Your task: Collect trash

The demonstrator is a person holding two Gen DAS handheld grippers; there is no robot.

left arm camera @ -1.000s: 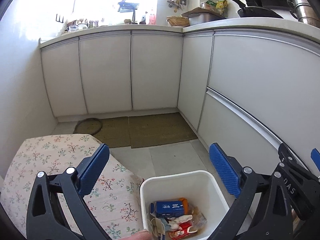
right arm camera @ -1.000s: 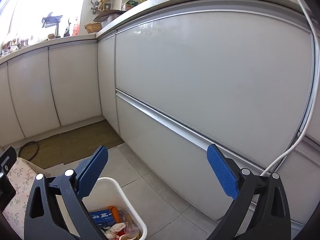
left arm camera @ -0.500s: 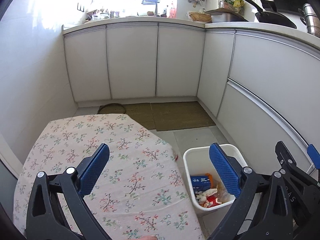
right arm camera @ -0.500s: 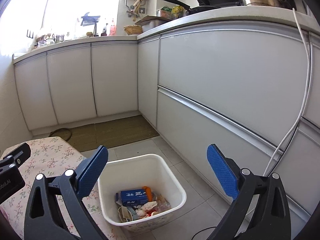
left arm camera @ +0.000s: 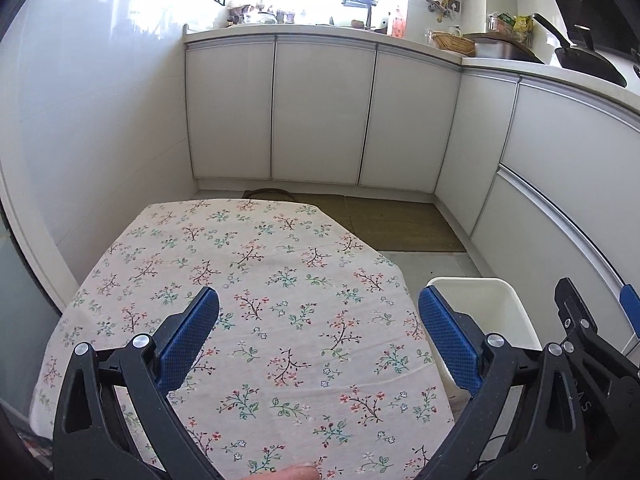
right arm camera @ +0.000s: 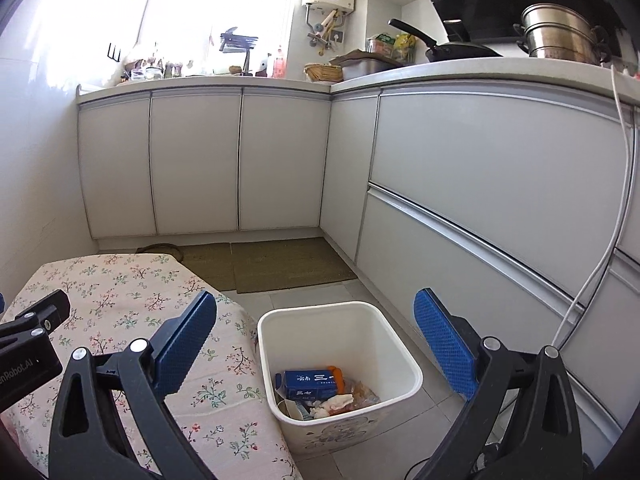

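Observation:
A white trash bin (right arm camera: 400,356) stands on the tiled floor beside the table; its rim (left arm camera: 516,312) shows at the right in the left wrist view. Inside lie a blue carton (right arm camera: 310,385), an orange piece (right arm camera: 338,376) and crumpled wrappers (right arm camera: 336,402). My left gripper (left arm camera: 318,336) hangs open over the floral tablecloth (left arm camera: 260,272), holding nothing. My right gripper (right arm camera: 316,340) is open above the bin, holding nothing. No trash shows on the tablecloth.
White cabinets (right arm camera: 480,184) wrap around the back and right. Brown mats (right arm camera: 280,264) lie on the floor beyond the bin. A white cable (right arm camera: 600,272) hangs down the right cabinet front. Pots and a pan (right arm camera: 452,50) sit on the counter.
Both grippers have pulled back and risen away from the bin and cabinets. The left view now looks over the tablecloth; the right view now takes in the whole bin. Both stayed open.

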